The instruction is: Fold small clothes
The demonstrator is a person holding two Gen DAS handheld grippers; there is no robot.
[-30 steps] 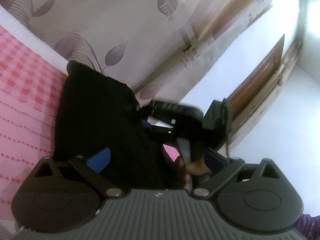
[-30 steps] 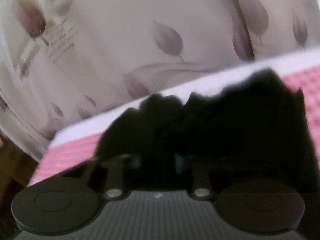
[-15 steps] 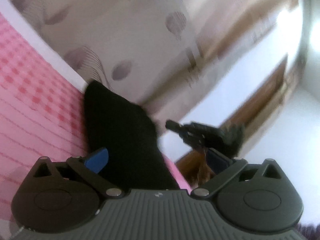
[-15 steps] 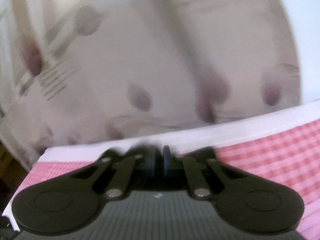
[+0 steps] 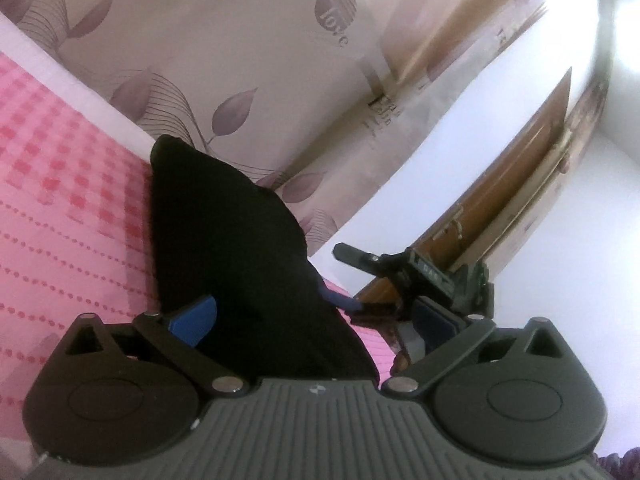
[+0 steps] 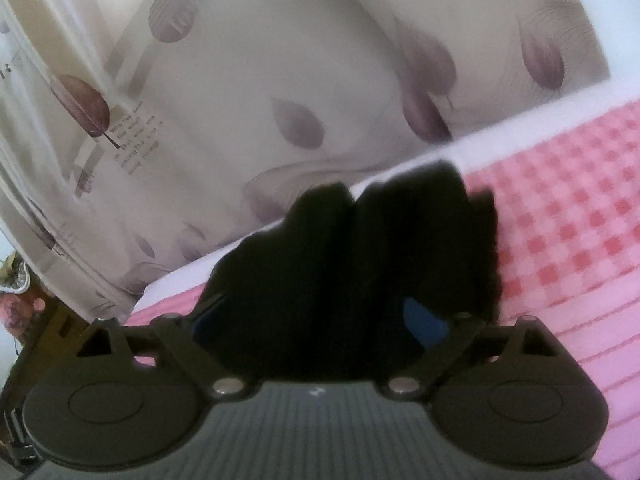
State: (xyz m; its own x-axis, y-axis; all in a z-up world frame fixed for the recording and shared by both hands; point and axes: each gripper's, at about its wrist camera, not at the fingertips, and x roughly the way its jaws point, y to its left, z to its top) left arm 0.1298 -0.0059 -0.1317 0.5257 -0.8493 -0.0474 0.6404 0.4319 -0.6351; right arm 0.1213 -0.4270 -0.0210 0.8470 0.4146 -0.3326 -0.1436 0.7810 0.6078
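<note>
Pink checked bedding (image 5: pixel 60 208) covers the bed, and the black garment (image 5: pixel 224 248) lies bunched near its edge. The left gripper (image 5: pixel 316 320) stands apart around the cloth. The right gripper (image 6: pixel 320 320) has just been opening, cloth between its jaws. A shallow pinch could drag the bunch off. The curtain (image 5: pixel 280 60) reads "love".

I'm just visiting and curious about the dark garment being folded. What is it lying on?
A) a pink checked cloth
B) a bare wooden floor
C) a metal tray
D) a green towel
A: both wrist views show the black garment lying on the pink checked cloth, in front of a leaf-patterned curtain.
</note>
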